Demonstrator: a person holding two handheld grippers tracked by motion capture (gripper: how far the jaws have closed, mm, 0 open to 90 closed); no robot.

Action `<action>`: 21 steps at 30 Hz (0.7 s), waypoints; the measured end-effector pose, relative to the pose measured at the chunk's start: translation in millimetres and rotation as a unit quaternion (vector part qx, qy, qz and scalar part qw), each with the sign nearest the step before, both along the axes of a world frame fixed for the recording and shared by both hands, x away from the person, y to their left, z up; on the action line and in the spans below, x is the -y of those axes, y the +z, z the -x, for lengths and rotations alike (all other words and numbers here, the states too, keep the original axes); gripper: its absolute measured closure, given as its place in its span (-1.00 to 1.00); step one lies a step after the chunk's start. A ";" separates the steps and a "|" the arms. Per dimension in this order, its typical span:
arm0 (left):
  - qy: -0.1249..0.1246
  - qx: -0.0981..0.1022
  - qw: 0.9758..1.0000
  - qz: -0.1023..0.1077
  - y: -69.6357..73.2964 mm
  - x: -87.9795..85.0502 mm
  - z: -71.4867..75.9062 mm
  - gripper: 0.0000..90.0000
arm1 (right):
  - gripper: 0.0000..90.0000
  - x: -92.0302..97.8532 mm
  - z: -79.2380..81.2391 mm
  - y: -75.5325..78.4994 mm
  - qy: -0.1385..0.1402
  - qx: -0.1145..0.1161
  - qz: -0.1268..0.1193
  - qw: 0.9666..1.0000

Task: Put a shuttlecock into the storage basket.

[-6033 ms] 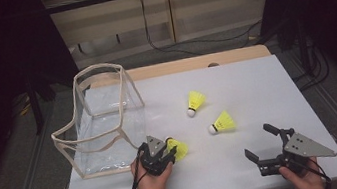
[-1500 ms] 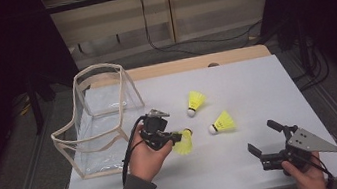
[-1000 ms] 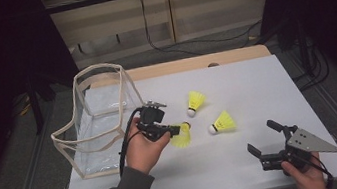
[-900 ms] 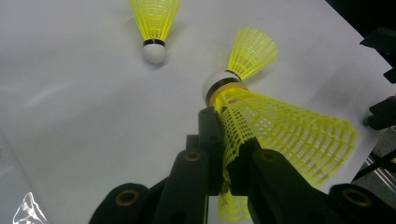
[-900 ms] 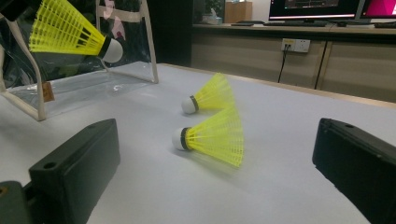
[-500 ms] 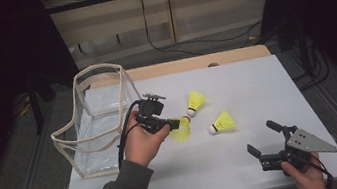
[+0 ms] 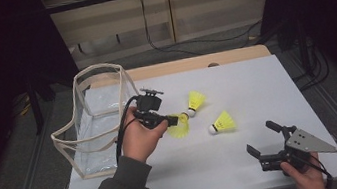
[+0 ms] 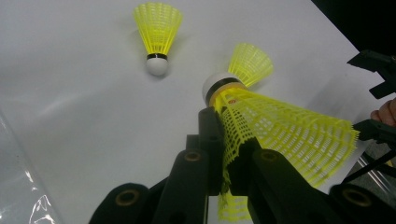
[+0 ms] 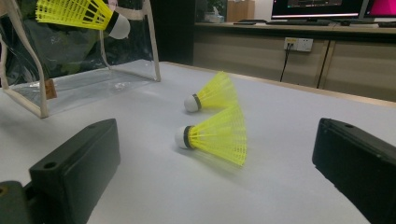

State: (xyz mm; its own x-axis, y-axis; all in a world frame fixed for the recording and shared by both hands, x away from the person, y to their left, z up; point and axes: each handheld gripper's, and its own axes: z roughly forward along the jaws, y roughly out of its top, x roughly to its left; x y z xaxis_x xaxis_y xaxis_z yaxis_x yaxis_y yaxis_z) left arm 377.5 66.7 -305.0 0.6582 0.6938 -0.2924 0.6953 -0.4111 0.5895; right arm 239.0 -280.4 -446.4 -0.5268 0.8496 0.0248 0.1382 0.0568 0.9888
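Three yellow shuttlecocks here, and one of them (image 7: pixel 178 126) is up off the table, pinched by its mesh skirt in the left gripper (image 7: pixel 173 120), jaws clamped tight on it, cork tip pointing far and right. It hangs just right of the clear bag (image 7: pixel 90 117), which stands open at the table's (image 7: pixel 255 81) left side. The other two lie on the white top: the far shuttle (image 7: pixel 196 101) just beyond the lifted one, the near shuttle (image 7: pixel 222 123) to its right, the pair close but apart. Down at the near right corner, the right gripper (image 7: pixel 260 138) sits low, jaws spread wide with nothing between them, facing the two resting shuttles.
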 end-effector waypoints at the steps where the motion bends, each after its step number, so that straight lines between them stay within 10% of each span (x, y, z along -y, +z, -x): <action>1: 0.000 -0.001 1.000 0.000 2.0 -0.2 -1.0 0.95 | -0.98 -0.1 0.1 -0.1 0.000 -0.001 0.000 1.000; 21: 0.011 0.001 1.000 -0.007 24.7 -3.8 -9.3 0.95 | -0.98 0.2 0.2 0.3 0.000 0.001 -0.001 1.000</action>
State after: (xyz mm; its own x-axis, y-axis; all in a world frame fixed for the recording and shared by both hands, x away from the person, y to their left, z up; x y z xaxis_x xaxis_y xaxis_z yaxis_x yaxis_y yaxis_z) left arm 386.8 70.5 -280.3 0.6431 0.7126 -0.2803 0.7029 -0.4041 0.5853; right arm 238.8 -280.6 -446.2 -0.5266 0.8497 0.0266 0.1368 0.0539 0.9891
